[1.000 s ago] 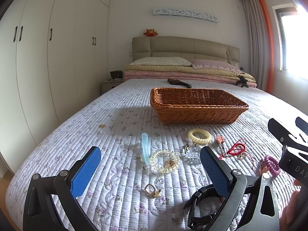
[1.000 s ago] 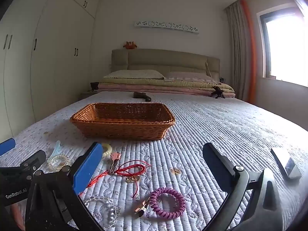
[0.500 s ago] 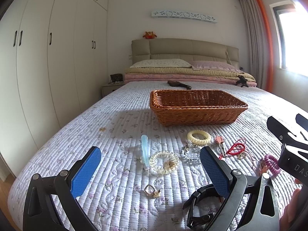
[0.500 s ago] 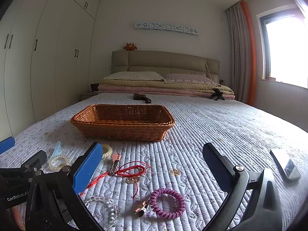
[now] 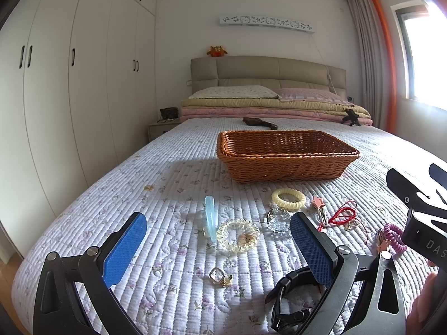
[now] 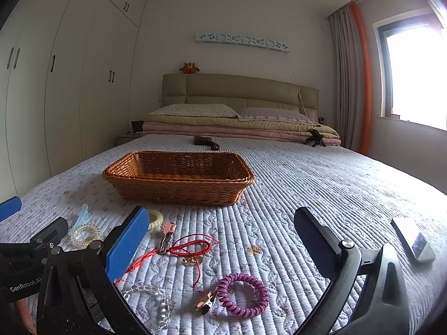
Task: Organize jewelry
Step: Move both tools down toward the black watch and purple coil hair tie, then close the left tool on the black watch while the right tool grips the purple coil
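A brown wicker basket (image 5: 285, 164) (image 6: 178, 187) stands empty on the quilted bed. In front of it lie a light blue hair clip (image 5: 211, 217), a clear beaded bracelet (image 5: 238, 235), a cream coil hair tie (image 5: 288, 198), a crystal bracelet (image 5: 278, 220), a pink clip (image 6: 167, 233), a red cord bracelet (image 6: 192, 248), a purple coil hair tie (image 6: 243, 294) and a small ring (image 5: 219, 276). My left gripper (image 5: 218, 248) is open and empty above the quilt. My right gripper (image 6: 220, 248) is open and empty above the red cord bracelet.
A black band (image 5: 293, 293) lies by my left gripper's right finger. A silver phone-like thing (image 6: 413, 240) lies on the quilt at the right. Pillows and folded bedding (image 5: 273, 103) are at the headboard. White wardrobes (image 5: 69, 83) line the left wall.
Both views have tilted up slightly, so the room shows a little lower in the frames. The jewelry and the basket have not moved. Both grippers stay open.
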`<state>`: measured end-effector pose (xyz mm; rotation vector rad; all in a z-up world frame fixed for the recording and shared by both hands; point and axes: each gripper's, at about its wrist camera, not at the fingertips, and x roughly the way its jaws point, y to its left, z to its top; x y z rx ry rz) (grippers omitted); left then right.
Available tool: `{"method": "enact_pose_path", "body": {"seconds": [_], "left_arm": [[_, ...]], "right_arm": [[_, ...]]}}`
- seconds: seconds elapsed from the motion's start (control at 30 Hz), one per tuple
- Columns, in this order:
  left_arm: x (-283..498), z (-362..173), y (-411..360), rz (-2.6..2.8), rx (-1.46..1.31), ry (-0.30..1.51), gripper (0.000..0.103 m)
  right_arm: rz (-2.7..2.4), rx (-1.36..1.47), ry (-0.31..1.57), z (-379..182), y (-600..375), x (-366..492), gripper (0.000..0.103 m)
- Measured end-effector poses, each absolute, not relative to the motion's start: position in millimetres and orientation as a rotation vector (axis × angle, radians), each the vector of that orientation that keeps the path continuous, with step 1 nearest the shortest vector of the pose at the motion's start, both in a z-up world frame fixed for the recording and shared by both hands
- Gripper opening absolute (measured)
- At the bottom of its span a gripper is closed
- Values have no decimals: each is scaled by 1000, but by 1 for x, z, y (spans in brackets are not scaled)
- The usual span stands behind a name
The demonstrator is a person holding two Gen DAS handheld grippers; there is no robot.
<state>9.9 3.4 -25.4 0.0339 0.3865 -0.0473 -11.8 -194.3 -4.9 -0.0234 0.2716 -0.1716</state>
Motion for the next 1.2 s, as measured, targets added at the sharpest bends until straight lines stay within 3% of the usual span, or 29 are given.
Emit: {"method": "enact_pose_path", "body": {"seconds": [0.47, 0.97, 1.03, 1.17, 1.2], "left_arm": [[10, -24, 6, -60, 27, 395, 102], [27, -17, 82, -171, -173, 668, 102], [23, -23, 78, -211, -197, 694, 96], [17, -35, 62, -290, -219, 745, 79], [15, -38, 58, -324, -234, 763, 74]], "right_arm": [[-176, -11, 250, -5, -195, -14, 103], [-116, -20, 458, -3, -244, -31, 101], [-111, -15, 482, -5, -249, -30, 93], [-81, 4, 500, -13, -255, -30, 87], [-79, -1, 503, -14, -255, -30, 81]]}}
